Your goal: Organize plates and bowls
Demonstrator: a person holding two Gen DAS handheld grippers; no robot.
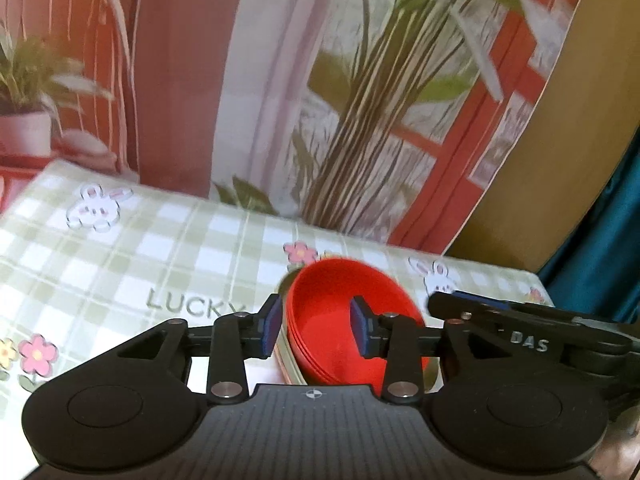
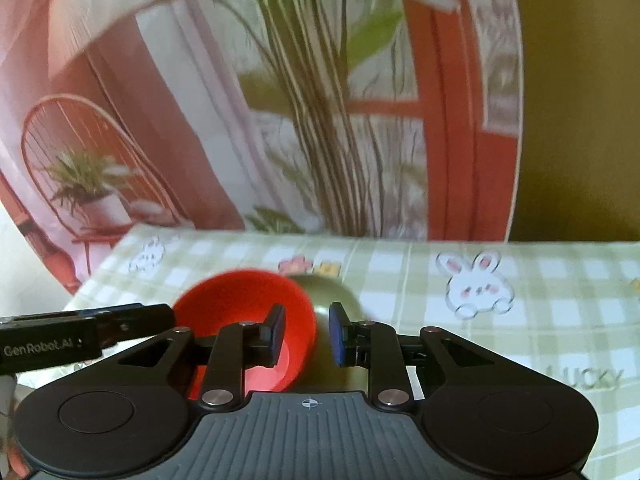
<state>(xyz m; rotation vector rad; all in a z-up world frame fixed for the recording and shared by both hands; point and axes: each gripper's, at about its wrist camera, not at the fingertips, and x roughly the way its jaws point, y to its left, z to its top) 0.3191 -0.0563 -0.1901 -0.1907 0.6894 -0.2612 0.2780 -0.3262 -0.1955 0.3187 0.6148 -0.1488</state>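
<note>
A stack of red bowls point(image 1: 340, 320) sits nested in pale green bowls point(image 1: 290, 364), held tilted above the checked tablecloth. My left gripper point(image 1: 316, 330) has its jaws on either side of the stack's left rim, one pad outside and one inside the red bowl. My right gripper point(image 2: 307, 334) straddles the opposite rim, one pad inside the red bowl point(image 2: 244, 312) and one against the green bowl's outside point(image 2: 334, 300). Each gripper shows in the other's view, the right one point(image 1: 500, 320) and the left one point(image 2: 60, 340).
The table carries a green and white checked cloth point(image 1: 140, 248) with bunnies, flowers and the word LUCKY. A printed backdrop point(image 1: 280, 100) with plants and a red window stands along the far edge. A tan wall point(image 2: 580, 120) is to the right.
</note>
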